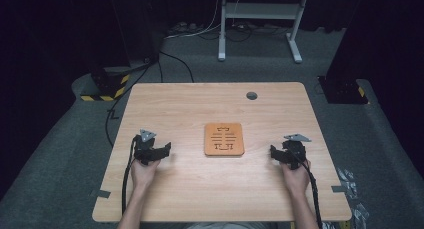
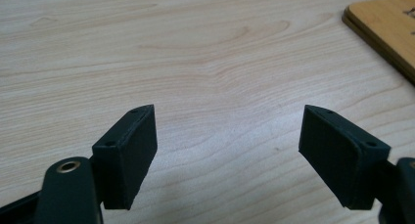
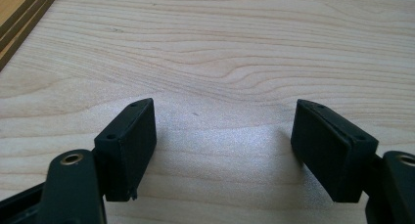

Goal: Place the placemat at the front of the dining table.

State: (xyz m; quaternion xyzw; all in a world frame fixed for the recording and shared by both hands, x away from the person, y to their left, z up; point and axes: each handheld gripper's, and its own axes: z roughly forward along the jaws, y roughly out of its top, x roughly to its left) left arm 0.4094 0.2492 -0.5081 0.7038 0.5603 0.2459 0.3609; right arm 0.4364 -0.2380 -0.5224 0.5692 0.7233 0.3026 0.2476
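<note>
i hold my left gripper [image 1: 159,150] and right gripper [image 1: 276,154] wide open, empty, either side of the wooden board [image 1: 224,139]; probably just starting, reach inward next.

Left gripper [image 1: 159,150]: black, grey three-cornered plate on top, black cable, brass-ringed hole.
Right gripper [image 1: 278,153]: the same build.
Jaws: black flat pads, small screw holes.
Forearms: bare.

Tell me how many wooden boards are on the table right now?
1: the orange board lies flat at the table's centre, between the open left tongs and right tongs.
</note>
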